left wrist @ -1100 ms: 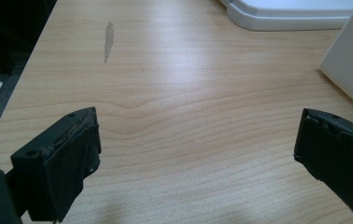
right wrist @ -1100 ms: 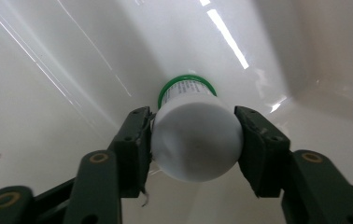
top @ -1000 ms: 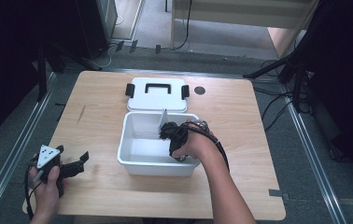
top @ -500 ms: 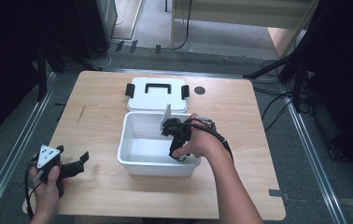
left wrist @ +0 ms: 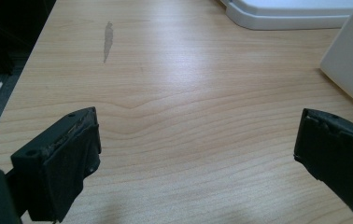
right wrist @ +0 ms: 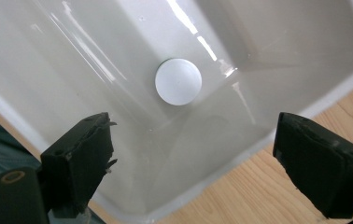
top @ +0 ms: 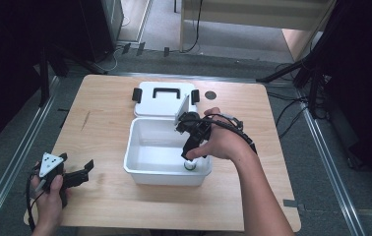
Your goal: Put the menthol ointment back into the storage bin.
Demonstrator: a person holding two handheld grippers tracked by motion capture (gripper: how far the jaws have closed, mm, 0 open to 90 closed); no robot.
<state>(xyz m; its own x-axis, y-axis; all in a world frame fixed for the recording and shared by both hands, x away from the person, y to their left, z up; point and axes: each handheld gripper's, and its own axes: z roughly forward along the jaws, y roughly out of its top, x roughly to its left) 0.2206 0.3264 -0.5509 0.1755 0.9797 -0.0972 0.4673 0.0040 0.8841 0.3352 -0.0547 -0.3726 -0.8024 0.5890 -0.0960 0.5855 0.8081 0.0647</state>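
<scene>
A white plastic bin [top: 144,169] stands mid-table with its lid [top: 164,101] lying behind it. A small white round object [right wrist: 178,80] lies in the bin's near right corner [top: 190,165]. My right gripper [top: 189,150] hangs over that corner, pointing down into the bin, jaws open and empty [right wrist: 193,163]. My left gripper [top: 83,172] rests low at the table's near left, jaws wide open over bare wood [left wrist: 198,154], with nothing between them. The bin's side wall [left wrist: 352,70] shows at the right of the left gripper view.
The wooden table [top: 100,128] carries a grey smear [left wrist: 108,39] on its left part and a dark round hole [top: 210,95] near the back right. Metal rails [top: 21,147] and cables run along the floor on both sides.
My right gripper has shifted slightly right and toward the bin's near right corner, lowering over the white round object. The left gripper has stayed put.
</scene>
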